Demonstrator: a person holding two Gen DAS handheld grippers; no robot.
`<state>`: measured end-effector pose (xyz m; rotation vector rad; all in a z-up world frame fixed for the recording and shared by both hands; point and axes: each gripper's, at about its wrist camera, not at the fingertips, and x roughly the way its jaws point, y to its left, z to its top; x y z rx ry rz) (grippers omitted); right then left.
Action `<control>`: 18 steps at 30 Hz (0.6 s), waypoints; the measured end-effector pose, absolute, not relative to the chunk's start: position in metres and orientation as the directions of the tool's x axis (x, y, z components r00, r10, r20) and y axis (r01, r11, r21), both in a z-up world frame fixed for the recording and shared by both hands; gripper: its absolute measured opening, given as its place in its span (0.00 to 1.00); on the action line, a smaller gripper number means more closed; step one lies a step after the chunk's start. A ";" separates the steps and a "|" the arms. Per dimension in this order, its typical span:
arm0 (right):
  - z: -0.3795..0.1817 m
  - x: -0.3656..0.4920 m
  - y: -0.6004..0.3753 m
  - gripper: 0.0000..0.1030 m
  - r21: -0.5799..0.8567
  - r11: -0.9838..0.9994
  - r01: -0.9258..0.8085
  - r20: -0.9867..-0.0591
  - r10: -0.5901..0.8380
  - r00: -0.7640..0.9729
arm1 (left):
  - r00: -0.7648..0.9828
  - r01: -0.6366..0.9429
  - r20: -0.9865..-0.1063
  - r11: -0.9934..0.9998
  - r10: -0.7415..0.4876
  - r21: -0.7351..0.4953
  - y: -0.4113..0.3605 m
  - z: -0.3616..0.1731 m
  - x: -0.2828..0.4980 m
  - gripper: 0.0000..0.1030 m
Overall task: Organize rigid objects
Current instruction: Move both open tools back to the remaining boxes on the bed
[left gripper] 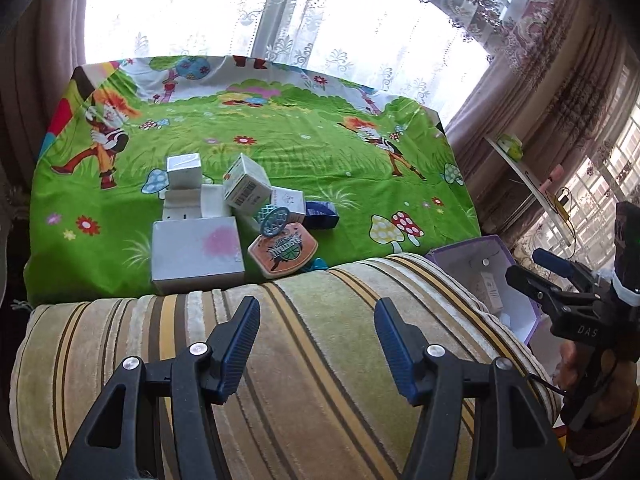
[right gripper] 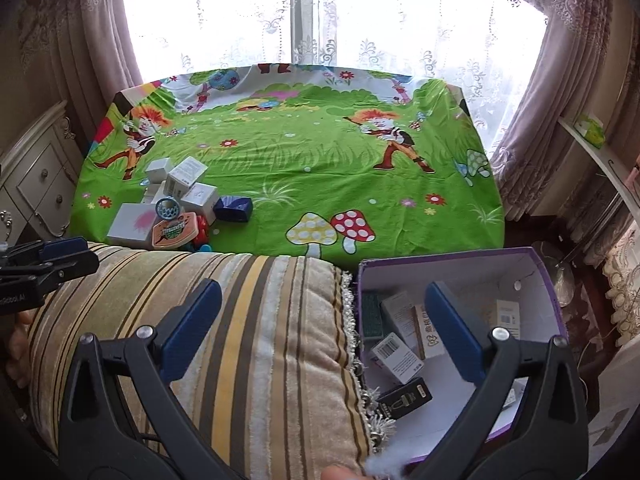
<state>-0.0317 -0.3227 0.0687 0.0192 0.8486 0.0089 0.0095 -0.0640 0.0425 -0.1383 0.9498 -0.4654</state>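
Note:
A pile of small boxes (left gripper: 224, 208) lies on the green cartoon bedsheet (left gripper: 320, 148), with a large grey box (left gripper: 196, 252) and an orange badge-shaped pack (left gripper: 282, 250) at its front. In the right wrist view the same pile (right gripper: 180, 204) sits at the left. A purple-rimmed white box (right gripper: 460, 280) right of the cushion holds several small cartons. My left gripper (left gripper: 317, 312) hangs open over the striped cushion (left gripper: 280, 360), empty. My right gripper (right gripper: 323, 294) is open too, straddling the cushion edge and the purple box, and shows at the left view's right edge (left gripper: 536, 268).
A striped cushion (right gripper: 220, 340) fills the foreground between me and the bed. A white nightstand (right gripper: 36, 184) stands left of the bed. Curtains and a bright window run behind. A white shelf (right gripper: 600, 152) with small items is at the right.

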 end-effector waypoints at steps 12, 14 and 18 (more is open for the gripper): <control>0.068 0.014 -0.297 0.99 0.121 0.990 -0.072 -0.779 0.140 0.612 | 0.505 0.191 -0.770 0.920 -0.391 -0.342 -0.023 0.034 0.044 0.59; 0.070 0.025 -0.290 0.99 0.127 0.989 -0.076 -0.782 0.148 0.605 | 0.508 0.169 -0.779 0.930 -0.367 -0.328 -0.020 0.035 0.054 0.59; 0.074 0.051 -0.276 0.99 0.135 0.986 -0.094 -0.786 0.164 0.595 | 0.514 0.110 -0.794 0.942 -0.326 -0.316 -0.011 0.036 0.080 0.59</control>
